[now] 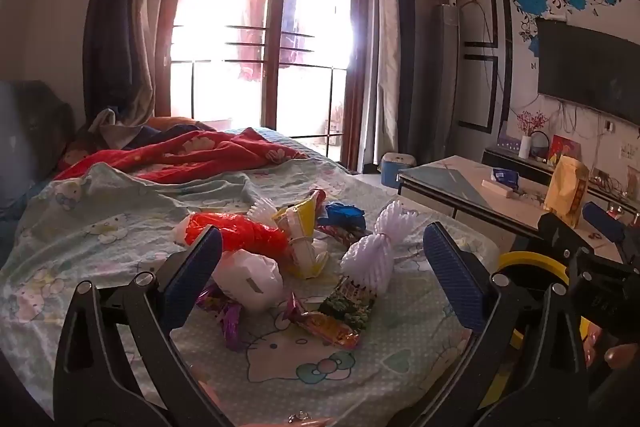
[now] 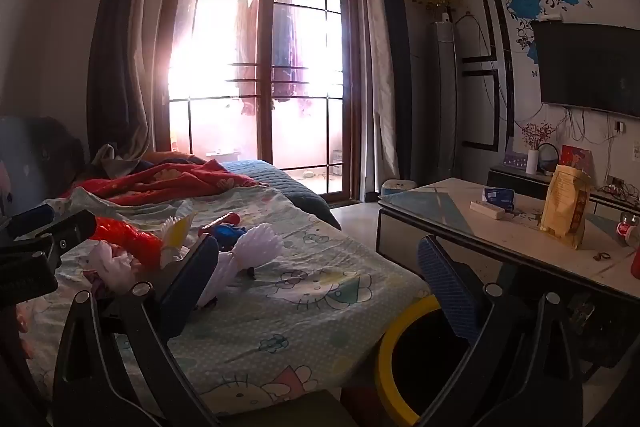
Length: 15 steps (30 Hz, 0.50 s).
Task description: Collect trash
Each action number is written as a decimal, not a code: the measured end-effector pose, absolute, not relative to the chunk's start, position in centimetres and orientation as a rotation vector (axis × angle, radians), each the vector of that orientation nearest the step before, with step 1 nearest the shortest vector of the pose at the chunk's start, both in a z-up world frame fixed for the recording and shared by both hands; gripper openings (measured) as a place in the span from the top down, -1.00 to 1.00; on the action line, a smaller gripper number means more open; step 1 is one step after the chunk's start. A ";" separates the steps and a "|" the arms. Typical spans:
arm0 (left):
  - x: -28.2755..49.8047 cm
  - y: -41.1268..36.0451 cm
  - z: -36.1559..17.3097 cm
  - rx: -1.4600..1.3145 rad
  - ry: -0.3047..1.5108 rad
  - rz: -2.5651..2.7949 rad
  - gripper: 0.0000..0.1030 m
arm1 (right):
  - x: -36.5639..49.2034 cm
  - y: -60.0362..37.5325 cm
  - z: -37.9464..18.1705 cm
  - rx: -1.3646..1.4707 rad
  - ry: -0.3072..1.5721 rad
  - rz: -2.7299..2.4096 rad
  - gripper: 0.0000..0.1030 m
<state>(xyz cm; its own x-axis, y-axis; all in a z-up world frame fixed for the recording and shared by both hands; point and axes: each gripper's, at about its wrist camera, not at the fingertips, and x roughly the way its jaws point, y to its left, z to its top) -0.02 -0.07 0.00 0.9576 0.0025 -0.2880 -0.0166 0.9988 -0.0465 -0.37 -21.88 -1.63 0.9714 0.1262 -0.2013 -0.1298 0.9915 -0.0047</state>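
A heap of trash lies on the cartoon-print bed sheet [image 1: 100, 227]: a red plastic bag [image 1: 236, 231], a white crumpled bag [image 1: 250, 277], a yellow wrapper [image 1: 302, 223], a white foam fruit net [image 1: 370, 253], a blue wrapper [image 1: 344, 215] and snack wrappers [image 1: 340, 311]. My left gripper [image 1: 326, 269] is open, its jaws spread above the heap, holding nothing. My right gripper [image 2: 320, 287] is open and empty over the bed's right edge, with the foam net [image 2: 248, 251] just beyond its left finger. A yellow-rimmed bin [image 2: 408, 347] stands beside the bed, below the right gripper.
A low table [image 2: 448, 203] stands to the right with a yellow paper bag [image 2: 568, 205], a blue packet [image 2: 499, 198] and a power strip. A red quilt [image 1: 180, 151] lies at the bed's far end. A window door is behind; a TV [image 2: 592, 67] hangs on the right wall.
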 end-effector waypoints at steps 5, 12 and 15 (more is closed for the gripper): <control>0.0 -0.4 -0.1 -0.041 0.294 0.008 -0.79 | -0.3 -22.0 -1.6 -0.015 0.202 0.131 -0.88; -0.4 -0.2 0.5 -0.052 0.286 0.006 -0.79 | -0.4 -21.6 -1.4 -0.020 0.204 0.130 -0.88; -0.4 -0.3 0.5 -0.049 0.287 0.004 -0.79 | 0.0 -21.7 -2.0 -0.018 0.208 0.130 -0.88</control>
<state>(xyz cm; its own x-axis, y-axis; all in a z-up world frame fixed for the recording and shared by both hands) -0.45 -0.28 0.49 0.9592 -0.0028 -0.2827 -0.0110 0.9988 -0.0474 0.03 -21.73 -1.97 0.9699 0.1271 -0.2075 -0.1309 0.9914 -0.0047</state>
